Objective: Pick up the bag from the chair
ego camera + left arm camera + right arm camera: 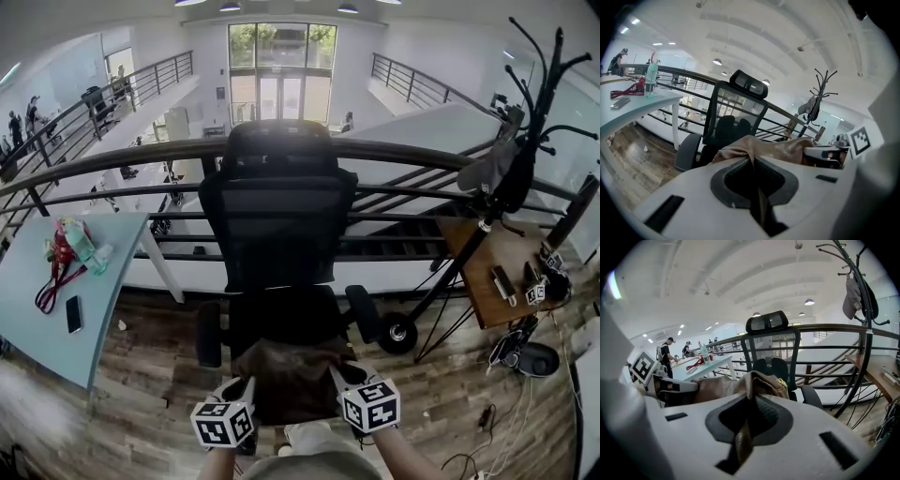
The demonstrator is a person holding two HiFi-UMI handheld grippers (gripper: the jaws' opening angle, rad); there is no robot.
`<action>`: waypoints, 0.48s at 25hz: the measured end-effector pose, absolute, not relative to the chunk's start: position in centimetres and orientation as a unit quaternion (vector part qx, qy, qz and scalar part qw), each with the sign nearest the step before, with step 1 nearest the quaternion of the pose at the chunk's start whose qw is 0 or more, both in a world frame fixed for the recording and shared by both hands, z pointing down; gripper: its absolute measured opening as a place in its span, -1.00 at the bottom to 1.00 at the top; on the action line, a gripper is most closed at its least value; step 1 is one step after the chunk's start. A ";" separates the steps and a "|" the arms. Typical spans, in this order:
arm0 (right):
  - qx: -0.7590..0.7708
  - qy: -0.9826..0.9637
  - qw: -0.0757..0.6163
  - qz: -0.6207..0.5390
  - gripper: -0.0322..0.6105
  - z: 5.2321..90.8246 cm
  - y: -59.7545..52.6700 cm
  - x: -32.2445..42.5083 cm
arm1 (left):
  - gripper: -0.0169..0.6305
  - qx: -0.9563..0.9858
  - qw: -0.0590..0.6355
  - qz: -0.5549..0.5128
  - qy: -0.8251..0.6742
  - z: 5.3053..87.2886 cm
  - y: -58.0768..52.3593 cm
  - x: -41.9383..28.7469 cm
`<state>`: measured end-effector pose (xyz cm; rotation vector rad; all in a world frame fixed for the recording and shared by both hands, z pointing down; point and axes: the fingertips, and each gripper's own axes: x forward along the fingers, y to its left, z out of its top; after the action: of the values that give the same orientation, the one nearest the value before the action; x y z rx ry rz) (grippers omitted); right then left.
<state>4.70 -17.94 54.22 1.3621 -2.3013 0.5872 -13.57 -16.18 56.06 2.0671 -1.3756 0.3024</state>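
Bag (pixel 292 375): brown and slumped, slung between my two grippers at the near edge of the chair's seat, right in front of me.
Left gripper (pixel 753 164): jaws pinched onto a fold of the bag's left top edge, with the material bunching up out of the nip.
Right gripper (pixel 749 411): jaws closed the same way on the right top edge, and a strip of brown runs down through the slot.
Progress: I have a grasp on both sides. I judge the bag is at least partly raised, since both gripper views show it stretched between the grippers above the seat. The head view does not tell me whether its underside is clear of the seat.
Left to do: bring it up and toward me, away from the chair.
Bag material: it looks like supple leather or imitation leather, matte with a faint sheen, and it creases easily.
Fitting (pixel 781 381): small and yellow, metal by the look of it, on the bag's right end.
Chair (pixel 278 225): black, with a mesh back, padded headrest, rounded armrests and a dark seat. It faces me.
Railing (pixel 141 155): dark round bars just beyond the chair.
Table (pixel 37 309): smooth pale blue top on the left.
Coat stand (pixel 520 141): thin and black with curved hooks, far right.
Floor (pixel 150 394): wood-look planks.
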 end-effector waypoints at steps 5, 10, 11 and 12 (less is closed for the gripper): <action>0.483 -0.827 0.199 0.205 -0.85 53.8 -17.1 4.7 | -0.89 0.786 0.314 0.112 -0.521 55.9 -15.0 -13.3; 0.483 -0.829 0.194 0.204 -0.85 53.6 -16.7 4.5 | -0.89 0.785 0.313 0.109 -0.524 55.6 -14.6 -13.4; 0.483 -0.829 0.194 0.203 -0.85 53.6 -16.6 4.5 | -0.89 0.784 0.313 0.109 -0.524 55.6 -14.6 -13.4; 0.483 -0.830 0.193 0.203 -0.85 53.5 -16.6 4.5 | -0.89 0.784 0.312 0.109 -0.525 55.5 -14.5 -13.4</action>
<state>4.49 -16.58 53.51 1.3558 -2.3281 0.5697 -13.39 -14.50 55.53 2.0694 -1.3845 0.2871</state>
